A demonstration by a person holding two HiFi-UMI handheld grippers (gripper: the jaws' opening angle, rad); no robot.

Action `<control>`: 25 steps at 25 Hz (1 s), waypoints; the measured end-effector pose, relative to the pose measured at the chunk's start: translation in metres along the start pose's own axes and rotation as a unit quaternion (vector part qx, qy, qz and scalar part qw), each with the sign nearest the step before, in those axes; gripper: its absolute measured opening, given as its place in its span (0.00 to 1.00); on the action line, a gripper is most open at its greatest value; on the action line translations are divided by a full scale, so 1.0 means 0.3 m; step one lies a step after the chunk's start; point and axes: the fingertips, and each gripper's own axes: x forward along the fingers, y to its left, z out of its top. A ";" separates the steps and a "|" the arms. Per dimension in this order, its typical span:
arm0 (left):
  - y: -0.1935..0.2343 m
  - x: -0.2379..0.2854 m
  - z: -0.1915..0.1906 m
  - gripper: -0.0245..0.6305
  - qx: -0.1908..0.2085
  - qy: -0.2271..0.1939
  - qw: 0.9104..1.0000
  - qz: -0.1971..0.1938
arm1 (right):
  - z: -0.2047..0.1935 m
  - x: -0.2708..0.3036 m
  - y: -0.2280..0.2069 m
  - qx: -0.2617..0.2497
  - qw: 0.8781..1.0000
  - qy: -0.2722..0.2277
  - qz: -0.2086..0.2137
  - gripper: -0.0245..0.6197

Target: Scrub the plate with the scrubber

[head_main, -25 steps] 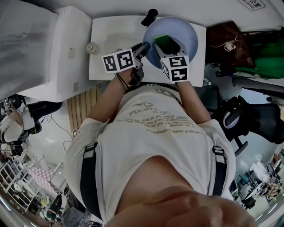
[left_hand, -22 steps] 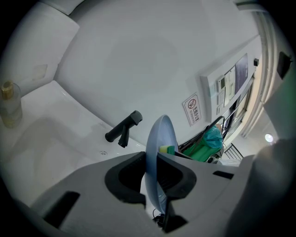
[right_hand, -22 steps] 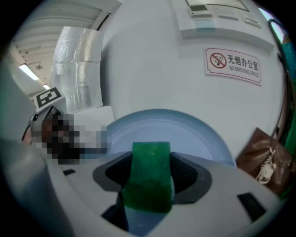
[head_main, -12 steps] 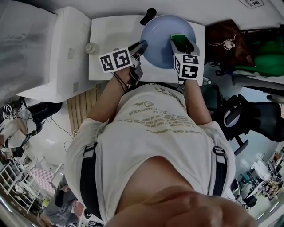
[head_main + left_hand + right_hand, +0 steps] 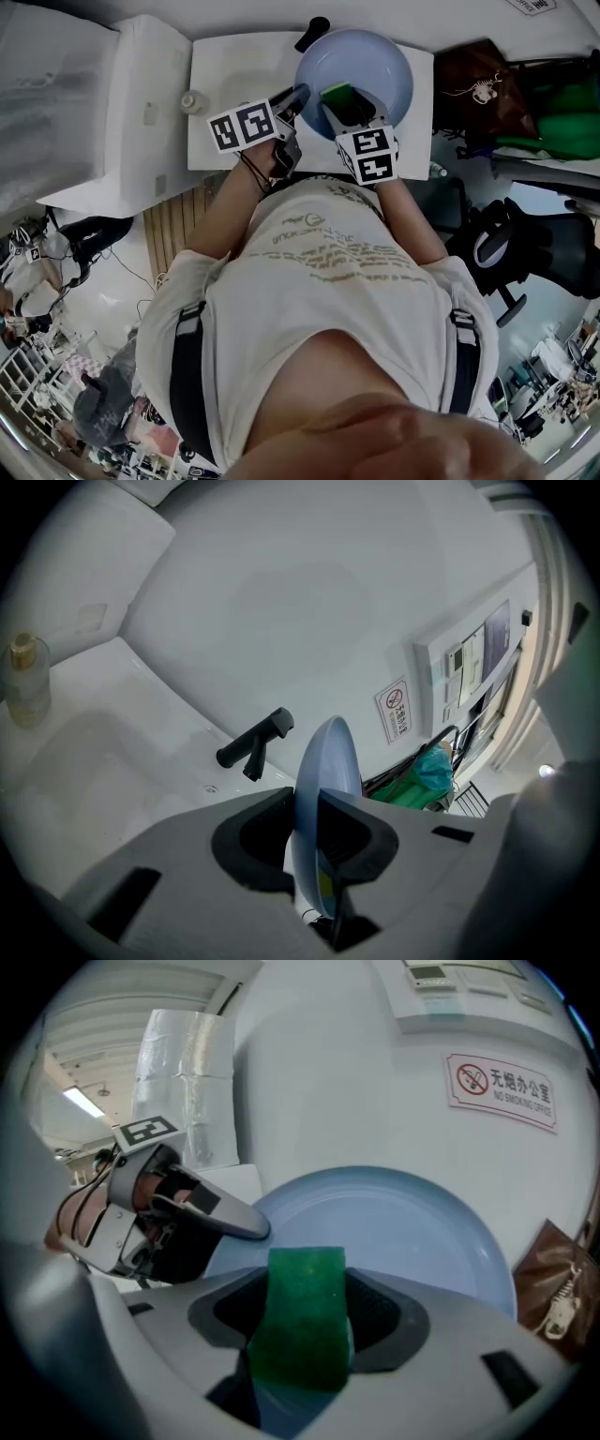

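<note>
Pale-blue plate (image 5: 380,66) looked stiff, light and slick, best pinched at its rim, where the left hand-held gripper (image 5: 300,94) clamped it over the sink (image 5: 225,75). The soft green scrubber (image 5: 305,1288) sat squeezed in the right hand-held gripper (image 5: 349,105) at the plate's face.

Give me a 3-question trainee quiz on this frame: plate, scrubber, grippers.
1. True or false: the left gripper clamps the blue plate by its rim.
2. What sits between the right gripper jaws? A) green scrubber B) soap bottle C) nothing
3. Fill in: the plate is held over a white ____ with a black tap.

Key: 1 true; 2 A; 3 sink.
</note>
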 end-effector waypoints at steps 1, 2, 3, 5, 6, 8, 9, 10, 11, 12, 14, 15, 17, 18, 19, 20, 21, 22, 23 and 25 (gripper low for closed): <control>0.000 -0.001 0.000 0.13 0.000 0.000 1.000 0.000 | 0.005 0.003 0.028 -0.009 1.000 0.000 0.009 0.43; 0.000 -0.001 -0.001 0.13 -0.001 0.000 1.000 -0.001 | 0.009 0.005 0.048 -0.019 1.000 0.000 0.014 0.43; 0.000 0.000 -0.002 0.13 -0.001 0.000 1.000 -0.001 | 0.009 0.006 0.059 -0.027 1.000 0.001 0.016 0.43; 0.002 0.000 -0.003 0.13 -0.001 0.001 1.000 -0.002 | 0.007 0.008 0.058 -0.033 0.999 0.003 0.015 0.43; 0.004 -0.001 -0.004 0.13 -0.001 0.002 1.000 -0.002 | 0.005 0.009 0.050 -0.031 0.999 0.003 0.013 0.43; 0.006 -0.002 -0.004 0.13 -0.003 0.003 1.000 -0.002 | -0.005 0.008 0.018 -0.025 1.000 0.004 0.002 0.43; 0.007 -0.002 -0.004 0.13 -0.005 0.003 1.000 -0.002 | -0.010 0.005 -0.003 -0.020 1.000 0.004 -0.005 0.43; 0.007 -0.003 -0.003 0.13 -0.005 0.003 1.000 -0.002 | -0.012 0.001 -0.023 -0.016 1.000 0.005 -0.013 0.43; 0.006 -0.003 -0.002 0.13 -0.005 0.002 1.000 -0.002 | -0.013 -0.005 -0.044 -0.011 1.000 0.007 -0.020 0.43; 0.006 -0.003 -0.001 0.13 -0.003 0.002 1.000 -0.002 | -0.013 -0.010 -0.066 -0.006 1.000 0.008 -0.028 0.43; 0.007 -0.003 0.001 0.13 0.000 0.003 1.000 0.000 | -0.016 -0.015 -0.117 0.001 0.999 0.011 -0.046 0.43; 0.008 -0.003 0.001 0.13 0.001 0.004 1.000 0.000 | -0.020 -0.016 -0.144 0.004 0.998 0.013 -0.056 0.43; 0.004 0.000 -0.005 0.13 0.002 0.007 1.000 -0.002 | -0.025 -0.020 -0.189 0.009 0.997 0.014 -0.072 0.43; 0.001 0.002 -0.010 0.13 0.002 0.008 1.000 -0.003 | -0.023 -0.024 -0.206 0.008 0.997 0.013 -0.081 0.43; -0.003 0.004 -0.013 0.13 0.003 0.010 1.000 -0.004 | -0.018 -0.031 -0.221 0.002 0.996 0.013 -0.093 0.43; -0.005 0.006 -0.016 0.13 0.004 0.011 1.000 -0.005 | -0.012 -0.038 -0.236 -0.010 0.994 0.014 -0.107 0.43; -0.005 0.007 -0.019 0.13 0.005 0.013 1.000 -0.004 | -0.008 -0.046 -0.251 -0.023 0.992 0.016 -0.122 0.43; -0.003 0.006 -0.020 0.13 0.005 0.015 1.000 -0.004 | -0.007 -0.052 -0.263 -0.033 0.991 0.017 -0.132 0.43; -0.001 0.006 -0.022 0.13 0.005 0.016 1.000 -0.003 | -0.008 -0.055 -0.271 -0.034 0.990 0.017 -0.136 0.43; 0.005 0.004 -0.025 0.13 0.002 0.016 1.000 -0.001 | -0.014 -0.058 -0.279 -0.016 0.991 0.013 -0.133 0.43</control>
